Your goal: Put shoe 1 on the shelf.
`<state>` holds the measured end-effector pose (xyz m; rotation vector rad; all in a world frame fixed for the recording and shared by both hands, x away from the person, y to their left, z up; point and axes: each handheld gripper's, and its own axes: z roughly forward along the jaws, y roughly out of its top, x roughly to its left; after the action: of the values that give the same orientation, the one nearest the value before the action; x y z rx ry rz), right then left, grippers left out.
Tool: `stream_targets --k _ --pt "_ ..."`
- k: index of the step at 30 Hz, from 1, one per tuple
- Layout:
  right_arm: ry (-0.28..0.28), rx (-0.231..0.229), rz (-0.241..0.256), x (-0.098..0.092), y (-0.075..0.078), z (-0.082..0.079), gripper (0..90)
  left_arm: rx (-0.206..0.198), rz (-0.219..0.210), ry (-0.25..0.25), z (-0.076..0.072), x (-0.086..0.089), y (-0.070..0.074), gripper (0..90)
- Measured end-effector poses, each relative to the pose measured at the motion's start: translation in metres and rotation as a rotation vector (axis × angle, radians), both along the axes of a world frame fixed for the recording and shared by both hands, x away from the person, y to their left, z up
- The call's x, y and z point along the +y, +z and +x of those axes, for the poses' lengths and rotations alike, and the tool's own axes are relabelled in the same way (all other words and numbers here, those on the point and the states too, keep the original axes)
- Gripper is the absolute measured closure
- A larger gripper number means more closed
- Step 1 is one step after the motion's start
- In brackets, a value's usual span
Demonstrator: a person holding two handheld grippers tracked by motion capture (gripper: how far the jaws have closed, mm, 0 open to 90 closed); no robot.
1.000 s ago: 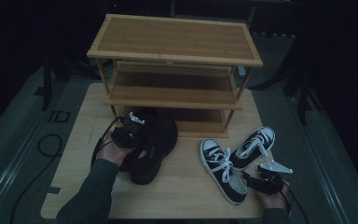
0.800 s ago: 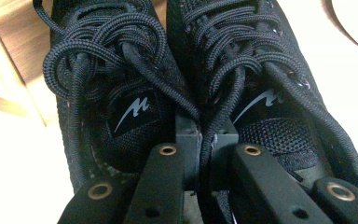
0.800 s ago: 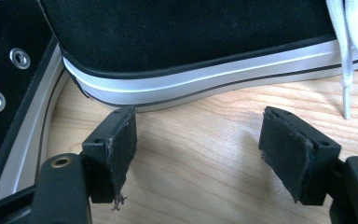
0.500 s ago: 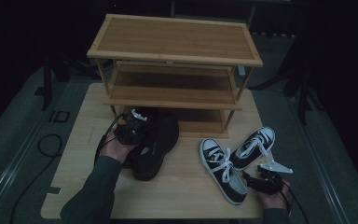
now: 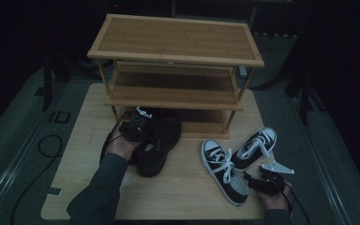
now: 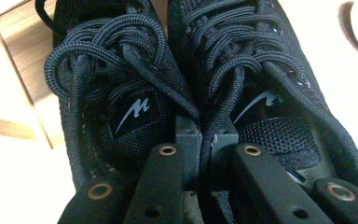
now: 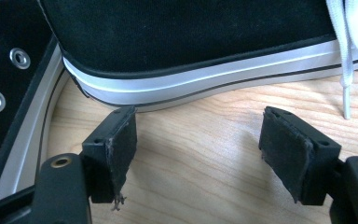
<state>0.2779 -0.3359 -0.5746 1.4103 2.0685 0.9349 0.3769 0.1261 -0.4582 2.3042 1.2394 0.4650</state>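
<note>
Left tool point(image 6: 206, 140) pinched narrow on the adjoining inner collars of the pair of black mesh lace-up shoes point(image 6: 205, 70), holding both together. The shoes sit on the pale wooden table point(image 5: 178, 197) in front of the bamboo three-tier shoe rack point(image 5: 176, 51), toes towards its lowest shelf. Right tool point(image 7: 198, 140) spread wide, empty, low over the table beside the black canvas sneakers with white laces point(image 7: 191, 37).

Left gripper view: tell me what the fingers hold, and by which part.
The left gripper pinches the pair of black mesh lace-up shoes together by their touching inner collar edges, beside the tongues.
</note>
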Motion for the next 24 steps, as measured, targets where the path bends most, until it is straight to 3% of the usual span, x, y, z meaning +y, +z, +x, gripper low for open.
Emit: stream_targets --k 12,24 --pt "0.0 0.0 0.0 0.0 0.0 0.0 27.5 -0.029 0.03 0.044 0.016 -0.014 -0.004 85.6" --pt "0.0 0.0 0.0 0.0 0.0 0.0 27.5 -0.042 0.005 0.143 0.029 -0.021 -0.013 85.5"
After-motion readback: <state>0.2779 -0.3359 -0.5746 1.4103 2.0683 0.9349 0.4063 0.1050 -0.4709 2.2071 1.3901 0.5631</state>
